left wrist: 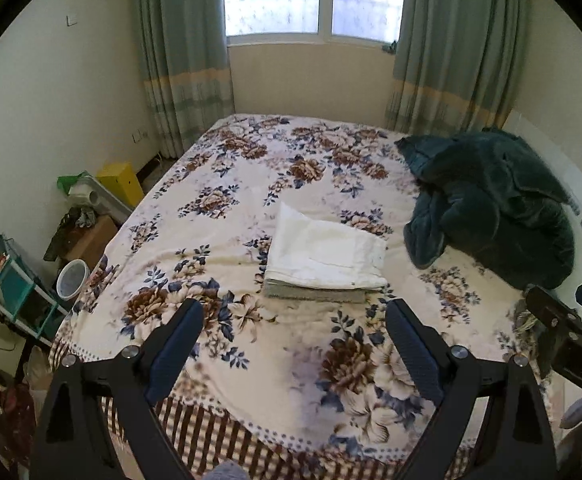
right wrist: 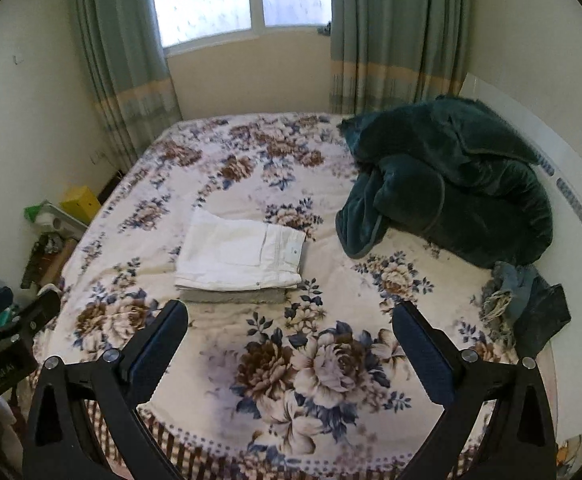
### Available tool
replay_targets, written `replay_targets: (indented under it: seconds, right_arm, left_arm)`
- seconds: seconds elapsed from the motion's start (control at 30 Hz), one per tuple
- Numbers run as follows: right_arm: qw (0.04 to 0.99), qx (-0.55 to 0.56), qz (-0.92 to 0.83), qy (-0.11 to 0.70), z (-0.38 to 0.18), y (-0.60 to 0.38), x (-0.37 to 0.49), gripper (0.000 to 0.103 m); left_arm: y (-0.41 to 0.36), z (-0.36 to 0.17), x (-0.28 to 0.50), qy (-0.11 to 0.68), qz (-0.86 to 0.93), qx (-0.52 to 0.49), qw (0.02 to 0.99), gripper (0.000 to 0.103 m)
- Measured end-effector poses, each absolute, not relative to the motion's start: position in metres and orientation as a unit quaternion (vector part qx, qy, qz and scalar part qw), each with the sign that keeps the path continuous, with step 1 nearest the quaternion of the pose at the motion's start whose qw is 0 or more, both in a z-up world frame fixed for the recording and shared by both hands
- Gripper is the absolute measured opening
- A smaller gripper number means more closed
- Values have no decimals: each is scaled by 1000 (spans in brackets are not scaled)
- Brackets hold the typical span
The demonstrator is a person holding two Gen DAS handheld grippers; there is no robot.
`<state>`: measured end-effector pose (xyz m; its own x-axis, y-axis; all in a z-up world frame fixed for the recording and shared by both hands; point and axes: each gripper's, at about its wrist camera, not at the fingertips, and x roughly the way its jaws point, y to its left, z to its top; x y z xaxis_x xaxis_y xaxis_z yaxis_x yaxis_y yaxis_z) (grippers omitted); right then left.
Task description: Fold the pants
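Both of my grippers hang wide apart and hold nothing: the left gripper (left wrist: pixel 293 320) and the right gripper (right wrist: pixel 290 322) hover above the near edge of the bed (left wrist: pixel 251 380), well short of any cloth. Beyond the fingertips, toward the middle of the floral bedspread, the white pants (right wrist: pixel 239 254) lie folded into a neat flat rectangle, resting on top of a folded grey garment (right wrist: pixel 233 297) to make a small stack. I judge this pair finished. Farther right, near the bed's edge, a crumpled blue denim garment (right wrist: pixel 513 284) sits in a heap just below the dark green blanket (right wrist: pixel 451 176); it may be what remains, though I cannot tell that it is pants.
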<state>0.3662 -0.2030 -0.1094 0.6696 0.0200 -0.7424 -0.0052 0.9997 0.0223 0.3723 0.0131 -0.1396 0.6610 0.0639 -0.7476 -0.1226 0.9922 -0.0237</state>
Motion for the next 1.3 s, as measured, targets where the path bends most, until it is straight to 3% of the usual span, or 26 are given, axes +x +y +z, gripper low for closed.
replay_targets:
  seconds: [0.33, 0.4, 1.03, 1.3]
  right_arm:
    - [922, 0, 6, 386, -39, -203, 283, 103]
    - [923, -2, 8, 386, -33, -199, 275, 103]
    - [927, -2, 18, 374, -13, -174, 268, 103]
    - [915, -3, 26, 403, -12, -172, 266, 103]
  left_arm:
    - [14, -100, 326, 385, 43, -24, 921, 93]
    - [17, -100, 323, 385, 47, -25, 922, 103]
    - [30, -83, 300, 361, 66, -11, 930, 103]
    - [26, -79, 298, 407, 55, 1, 912, 103]
